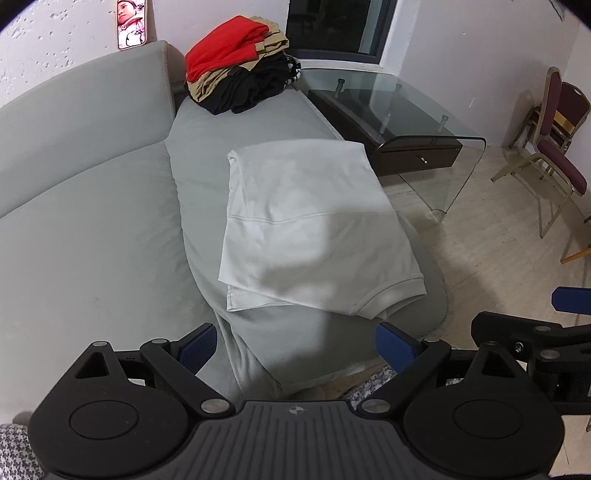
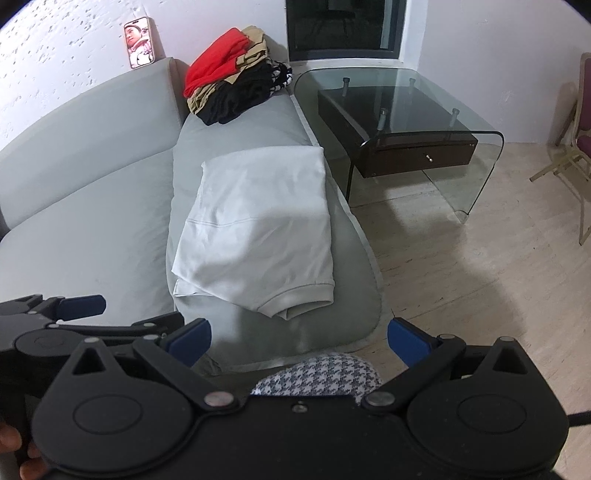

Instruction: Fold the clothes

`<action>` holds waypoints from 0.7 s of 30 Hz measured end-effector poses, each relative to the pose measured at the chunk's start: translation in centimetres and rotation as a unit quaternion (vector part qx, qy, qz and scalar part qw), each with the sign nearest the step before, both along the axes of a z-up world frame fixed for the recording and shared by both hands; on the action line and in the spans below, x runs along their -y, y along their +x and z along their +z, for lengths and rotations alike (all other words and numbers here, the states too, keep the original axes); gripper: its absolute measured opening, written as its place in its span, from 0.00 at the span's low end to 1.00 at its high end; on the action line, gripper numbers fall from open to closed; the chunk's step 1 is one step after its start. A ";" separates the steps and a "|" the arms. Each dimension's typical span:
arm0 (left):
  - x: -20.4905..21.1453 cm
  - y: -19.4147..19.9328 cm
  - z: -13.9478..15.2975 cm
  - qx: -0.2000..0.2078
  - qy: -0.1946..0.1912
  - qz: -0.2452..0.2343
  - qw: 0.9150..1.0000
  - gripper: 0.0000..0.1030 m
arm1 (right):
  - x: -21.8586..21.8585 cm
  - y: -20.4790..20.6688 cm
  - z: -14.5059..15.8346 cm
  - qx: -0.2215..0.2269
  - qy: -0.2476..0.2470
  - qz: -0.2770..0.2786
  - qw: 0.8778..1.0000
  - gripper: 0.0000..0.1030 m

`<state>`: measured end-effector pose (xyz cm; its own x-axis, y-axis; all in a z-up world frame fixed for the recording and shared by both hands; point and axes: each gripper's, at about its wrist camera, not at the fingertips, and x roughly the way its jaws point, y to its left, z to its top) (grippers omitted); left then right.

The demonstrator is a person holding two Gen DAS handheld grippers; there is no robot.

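A white garment (image 1: 314,232) lies folded into a rectangle on the grey sofa seat (image 1: 207,147), a ribbed cuff showing at its near right corner. It also shows in the right wrist view (image 2: 258,225). My left gripper (image 1: 295,345) is open and empty, held back from the garment's near edge. My right gripper (image 2: 299,339) is open and empty, also short of the garment. The right gripper shows at the right edge of the left wrist view (image 1: 535,332); the left gripper shows at the left edge of the right wrist view (image 2: 55,314).
A pile of red, tan and black clothes (image 1: 240,66) sits at the sofa's far end. A glass coffee table (image 1: 406,122) with a dark drawer unit stands right of the sofa. Chairs (image 1: 554,147) stand at far right. A phone (image 1: 131,24) leans on the wall.
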<state>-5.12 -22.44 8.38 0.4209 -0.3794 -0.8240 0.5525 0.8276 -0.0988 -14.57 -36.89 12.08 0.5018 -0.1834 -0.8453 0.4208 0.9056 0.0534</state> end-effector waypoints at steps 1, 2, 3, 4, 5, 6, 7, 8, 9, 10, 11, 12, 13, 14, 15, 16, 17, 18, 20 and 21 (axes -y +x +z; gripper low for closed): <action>0.0 0.0 -0.1 -0.001 0.001 -0.001 1.000 0.91 | 0.1 0.0 -0.1 0.000 0.001 -0.001 1.000 1.00; 0.1 0.0 -0.2 -0.003 0.001 -0.001 1.000 0.91 | 0.2 0.0 -0.1 0.000 0.001 -0.001 1.000 1.00; 0.1 0.0 -0.2 -0.005 0.002 -0.001 1.000 0.91 | 0.2 0.0 -0.2 0.000 0.001 -0.002 1.000 1.00; 0.1 0.0 -0.3 -0.005 0.002 -0.001 1.000 0.91 | 0.3 -0.1 -0.2 0.000 0.000 -0.002 1.000 1.00; 0.1 -0.1 -0.3 -0.006 0.002 -0.001 1.000 0.91 | 0.3 -0.1 -0.3 0.000 0.001 -0.002 1.000 1.00; 0.1 -0.1 -0.3 -0.005 0.003 -0.001 1.000 0.91 | 0.3 -0.1 -0.3 0.000 0.001 -0.002 1.000 1.00; 0.1 -0.2 -0.3 -0.004 0.004 -0.001 1.000 0.91 | 0.3 -0.2 -0.3 0.000 0.002 -0.002 1.000 1.00; 0.1 -0.3 -0.3 -0.004 0.004 -0.001 1.000 0.91 | 0.4 -0.2 -0.3 0.001 0.002 -0.002 1.000 1.00; 0.1 -0.3 -0.3 -0.003 0.005 -0.001 1.000 0.91 | 0.4 -0.2 -0.3 0.001 0.002 -0.002 1.000 1.00; 0.0 -0.4 -0.3 -0.002 0.005 -0.002 1.000 0.91 | 0.5 -0.1 -0.3 0.001 0.002 -0.002 1.000 1.00; 0.0 -0.5 -0.3 -0.002 0.006 -0.002 1.000 0.91 | 0.5 -0.2 -0.3 0.002 0.002 -0.002 1.000 1.00; 0.0 -0.5 -0.3 -0.001 0.006 -0.003 1.000 0.91 | 0.4 -0.3 -0.3 0.002 0.002 -0.002 1.000 1.00; 0.0 -0.6 -0.3 -0.001 0.006 -0.003 1.000 0.91 | 0.4 -0.4 -0.3 0.002 0.002 -0.003 1.000 1.00; 0.0 -0.6 -0.3 -0.001 0.006 -0.003 1.000 0.91 | 0.3 -0.4 -0.4 0.003 0.002 -0.004 1.000 1.00; 0.0 -0.6 -0.3 0.000 0.007 -0.004 1.000 0.91 | 0.3 -0.5 -0.4 0.003 0.002 -0.004 1.000 1.00; 0.0 -0.7 -0.3 0.002 0.008 -0.004 1.000 0.91 | 0.2 -0.6 -0.4 0.003 0.002 -0.005 1.000 1.00; 0.1 -0.7 -0.2 0.002 0.009 -0.003 1.000 0.91 | 0.2 -0.7 -0.4 0.004 0.003 -0.005 1.000 1.00; 0.2 -0.7 -0.2 0.003 0.010 -0.003 1.000 0.92 | 0.2 -0.7 -0.3 0.004 0.003 -0.006 1.000 1.00; 0.3 -0.8 -0.3 0.004 0.013 -0.003 1.000 0.92 | 0.2 -0.8 -0.4 0.004 0.003 -0.005 1.000 1.00; 0.4 -0.8 -0.3 0.005 0.015 -0.003 1.000 0.92 | 0.1 -0.8 -0.4 0.004 0.002 -0.005 1.000 1.00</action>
<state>-5.92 -22.85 8.04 0.4278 -0.3574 -0.8302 0.5577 0.8272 -0.0687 -15.39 -37.02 11.71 0.5071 -0.1853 -0.8418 0.4292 0.9012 0.0602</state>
